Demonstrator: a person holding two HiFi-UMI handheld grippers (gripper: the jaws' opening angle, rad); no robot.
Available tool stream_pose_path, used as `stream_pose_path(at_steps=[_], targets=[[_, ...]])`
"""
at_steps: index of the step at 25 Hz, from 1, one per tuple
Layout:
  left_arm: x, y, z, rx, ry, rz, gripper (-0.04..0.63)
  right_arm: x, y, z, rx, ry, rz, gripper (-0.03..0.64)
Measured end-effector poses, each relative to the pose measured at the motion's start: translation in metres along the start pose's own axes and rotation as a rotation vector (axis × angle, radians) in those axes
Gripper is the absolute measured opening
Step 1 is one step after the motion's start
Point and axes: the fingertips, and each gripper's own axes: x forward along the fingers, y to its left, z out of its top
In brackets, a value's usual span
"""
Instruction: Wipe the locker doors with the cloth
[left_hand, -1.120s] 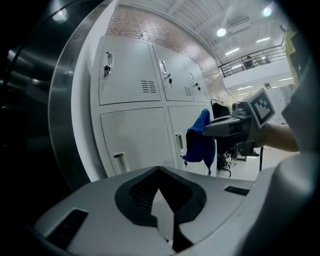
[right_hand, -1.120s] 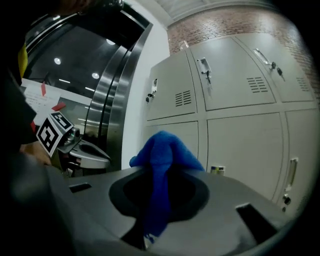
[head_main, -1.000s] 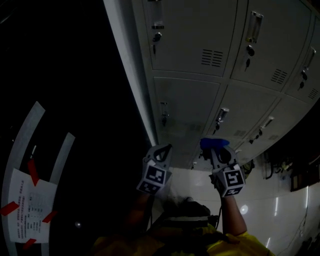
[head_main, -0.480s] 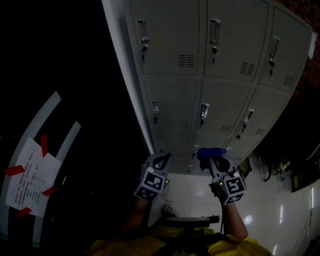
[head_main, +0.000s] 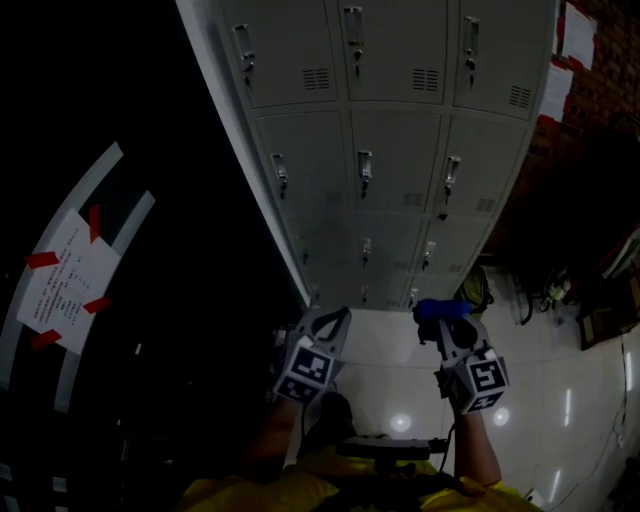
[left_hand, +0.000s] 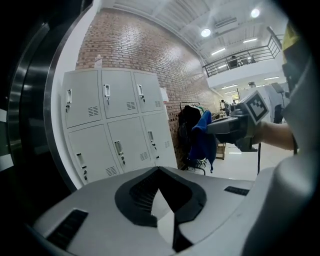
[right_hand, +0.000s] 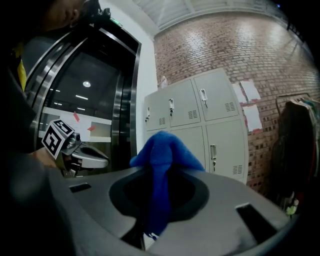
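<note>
Your right gripper (head_main: 450, 322) has its jaws clenched on the blue cloth (right_hand: 161, 155), which it holds in the air well short of the locker doors (head_main: 395, 150). Your left gripper (head_main: 332, 320) has its jaws closed on nothing. No door is touched yet (wiping looks unstarted), so every door is left to do.

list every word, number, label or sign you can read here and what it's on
Nothing here is legible.
Paper notice fixed with red tape: printed lines, too small to read.
White sheets on the brick wall: too blurred to read.
Square markers on the left claw and right claw: patterns only, no letters.
Locker doors: no readable number or label.
</note>
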Motion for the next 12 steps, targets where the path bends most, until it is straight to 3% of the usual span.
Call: stream_pose_path(at_steps=[5,12], targets=[[-0.020,-0.042,0.011,0.037,0.003,-0.005,-0.008,-0.043,0.002,0.000,0.004,-0.015,-0.007,0.066],[-0.038,-0.054,0.018,0.048,-0.032,-0.016,-0.008,-0.066,0.016,0.007,-0.015,-0.028,-0.035,0.064]])
